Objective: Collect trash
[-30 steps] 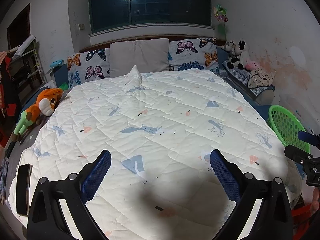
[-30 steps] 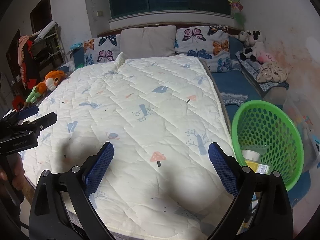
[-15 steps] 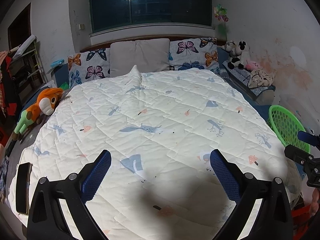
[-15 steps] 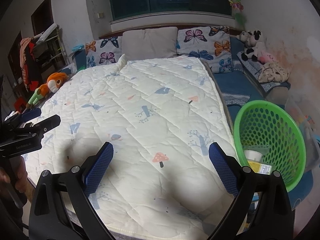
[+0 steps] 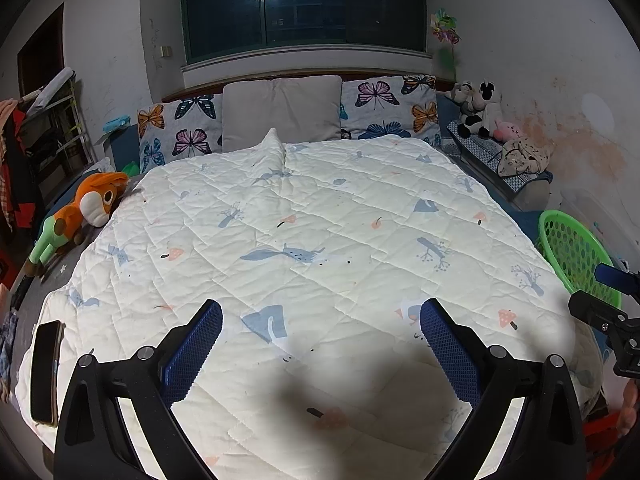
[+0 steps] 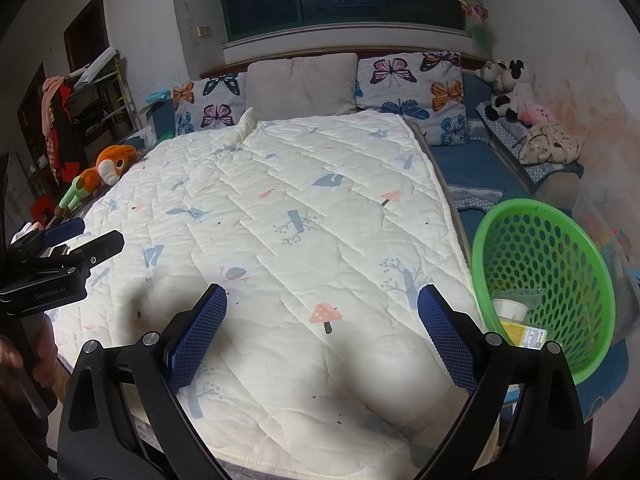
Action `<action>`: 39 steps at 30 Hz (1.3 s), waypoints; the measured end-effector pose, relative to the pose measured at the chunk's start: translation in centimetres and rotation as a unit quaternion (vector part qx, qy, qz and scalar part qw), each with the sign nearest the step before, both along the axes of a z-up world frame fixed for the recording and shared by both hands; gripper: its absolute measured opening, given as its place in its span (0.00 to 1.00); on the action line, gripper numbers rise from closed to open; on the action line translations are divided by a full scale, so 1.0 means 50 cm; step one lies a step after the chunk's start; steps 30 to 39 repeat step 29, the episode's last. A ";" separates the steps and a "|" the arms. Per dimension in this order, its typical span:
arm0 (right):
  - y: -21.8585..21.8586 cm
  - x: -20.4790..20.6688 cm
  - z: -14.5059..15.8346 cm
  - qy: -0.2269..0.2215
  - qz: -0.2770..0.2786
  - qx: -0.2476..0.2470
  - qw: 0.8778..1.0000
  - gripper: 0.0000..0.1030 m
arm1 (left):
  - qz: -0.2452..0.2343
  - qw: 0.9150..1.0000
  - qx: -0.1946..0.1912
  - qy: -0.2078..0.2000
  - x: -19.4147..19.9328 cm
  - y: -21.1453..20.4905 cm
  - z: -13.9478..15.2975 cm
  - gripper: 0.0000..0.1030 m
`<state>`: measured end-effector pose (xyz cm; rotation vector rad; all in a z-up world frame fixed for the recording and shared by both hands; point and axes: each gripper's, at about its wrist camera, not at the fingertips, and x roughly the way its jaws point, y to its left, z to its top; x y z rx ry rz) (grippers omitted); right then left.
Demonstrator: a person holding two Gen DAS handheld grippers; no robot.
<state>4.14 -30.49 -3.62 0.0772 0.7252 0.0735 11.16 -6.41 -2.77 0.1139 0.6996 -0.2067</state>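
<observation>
A green basket [image 6: 560, 248] with round holes sits tilted at the right side of the bed, its mouth turned toward the camera. Inside, low down, lie a white cup [image 6: 510, 309] and a yellow packet [image 6: 522, 334] (label unreadable), just beside each other.

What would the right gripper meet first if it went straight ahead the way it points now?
Probably the quilt: the open right gripper points over it, empty, with nothing between. Depth is unclear.
</observation>
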 end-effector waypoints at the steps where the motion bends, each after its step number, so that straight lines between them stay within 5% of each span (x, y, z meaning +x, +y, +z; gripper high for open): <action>1: 0.000 0.000 0.000 0.000 0.000 0.000 1.000 0.93 | 0.000 1.000 0.001 -0.001 0.000 0.000 0.001 0.93; 39: 0.002 -0.001 -0.006 0.003 0.005 0.010 1.000 0.93 | 0.010 1.000 0.004 0.004 0.002 -0.002 -0.017 0.93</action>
